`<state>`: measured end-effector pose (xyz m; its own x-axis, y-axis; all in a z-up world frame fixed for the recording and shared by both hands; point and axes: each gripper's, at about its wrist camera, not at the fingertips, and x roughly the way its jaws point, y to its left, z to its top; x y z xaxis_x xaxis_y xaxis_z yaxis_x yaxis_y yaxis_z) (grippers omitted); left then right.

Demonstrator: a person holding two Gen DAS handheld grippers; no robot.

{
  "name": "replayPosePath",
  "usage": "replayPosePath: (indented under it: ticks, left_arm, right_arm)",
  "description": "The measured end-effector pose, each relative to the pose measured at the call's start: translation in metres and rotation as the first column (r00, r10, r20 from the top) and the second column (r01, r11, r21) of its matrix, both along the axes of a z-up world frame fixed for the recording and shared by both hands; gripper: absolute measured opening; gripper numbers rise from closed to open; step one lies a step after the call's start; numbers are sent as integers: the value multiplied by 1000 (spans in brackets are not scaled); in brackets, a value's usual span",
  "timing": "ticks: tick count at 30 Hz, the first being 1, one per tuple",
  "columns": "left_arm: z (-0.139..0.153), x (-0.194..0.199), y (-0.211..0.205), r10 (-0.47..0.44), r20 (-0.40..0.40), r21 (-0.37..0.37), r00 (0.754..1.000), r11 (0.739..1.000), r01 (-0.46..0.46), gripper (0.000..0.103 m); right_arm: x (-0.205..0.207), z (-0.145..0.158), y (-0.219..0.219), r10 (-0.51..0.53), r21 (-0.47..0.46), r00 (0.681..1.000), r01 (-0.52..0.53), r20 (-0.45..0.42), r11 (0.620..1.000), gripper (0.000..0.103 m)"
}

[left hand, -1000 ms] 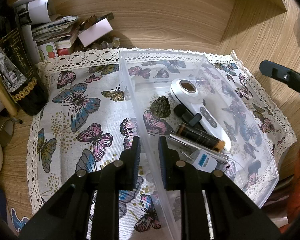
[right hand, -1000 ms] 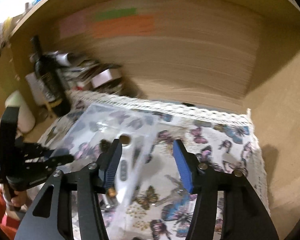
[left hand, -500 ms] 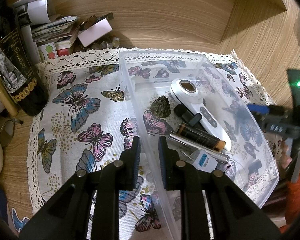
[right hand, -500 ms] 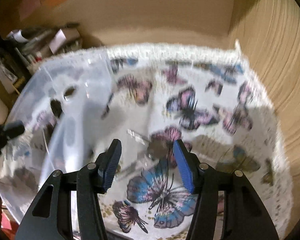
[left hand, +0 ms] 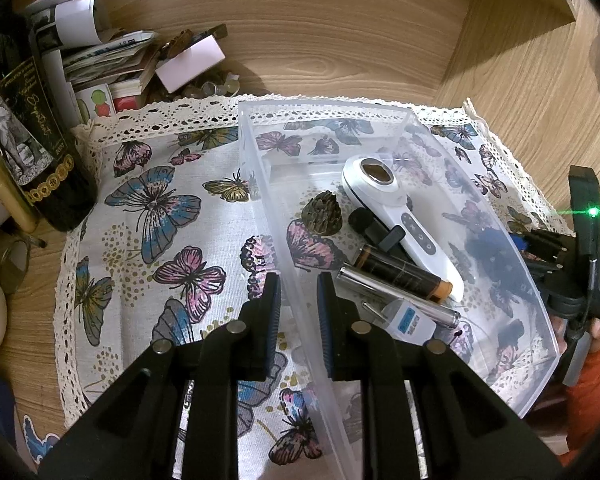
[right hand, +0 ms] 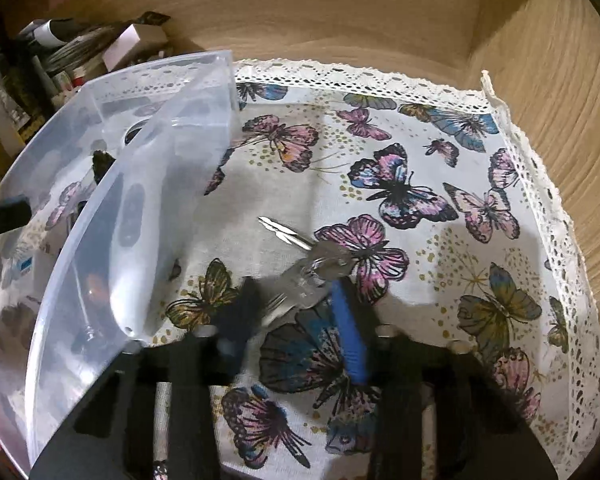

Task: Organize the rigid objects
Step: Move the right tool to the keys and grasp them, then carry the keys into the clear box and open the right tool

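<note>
A clear plastic bin (left hand: 260, 160) stands on a butterfly cloth (left hand: 160, 208). It holds a white handheld device (left hand: 384, 196), a dark cone (left hand: 322, 214), a brown tube (left hand: 400, 272), a silver pen (left hand: 396, 292) and a small white-and-blue item (left hand: 410, 320). My left gripper (left hand: 298, 300) is shut on the bin's left wall near the front. My right gripper (right hand: 296, 304) is open and low over the cloth right of the bin (right hand: 140, 200). A silver clipper with keys (right hand: 300, 248) lies between and just beyond its fingertips.
A dark wine bottle (left hand: 32, 140), papers and small boxes (left hand: 140, 64) crowd the back left corner. Wooden walls (left hand: 520, 80) close the back and right. The cloth's lace edge (right hand: 540, 184) runs near the right wall.
My right gripper has swung down and to the right of the bin, coming low over the silver clipper on the cloth. The left gripper and bin have not moved.
</note>
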<state>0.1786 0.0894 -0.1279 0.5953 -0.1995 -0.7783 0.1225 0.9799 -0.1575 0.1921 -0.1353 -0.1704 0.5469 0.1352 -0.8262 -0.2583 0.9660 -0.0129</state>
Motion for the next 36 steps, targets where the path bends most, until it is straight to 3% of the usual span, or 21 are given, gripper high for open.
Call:
replayPosePath:
  ticks: [1, 9, 10, 23, 36]
  left_arm:
    - [0, 0, 0, 0, 0, -1, 1000, 1000, 0, 18]
    - [0, 0, 0, 1, 0, -2, 1000, 1000, -1, 18]
    - [0, 0, -1, 1, 0, -2, 1000, 1000, -1, 18]
    - [0, 0, -1, 1, 0, -1, 1000, 1000, -1, 18]
    - [0, 0, 0, 1, 0, -1, 1000, 1000, -1, 18]
  right_arm:
    - [0, 1, -2, -7, -2, 1000, 7, 2, 1000, 19]
    - [-6, 5, -11, -21, -19, 1000, 21, 17, 1000, 19]
    - [-7, 7, -12, -26, -17, 999, 26, 24, 1000, 9]
    - [-15, 38, -19, -50, 8, 992, 50, 114, 999, 10]
    - [-25, 105, 3, 12, 18, 955, -18, 298, 1000, 10]
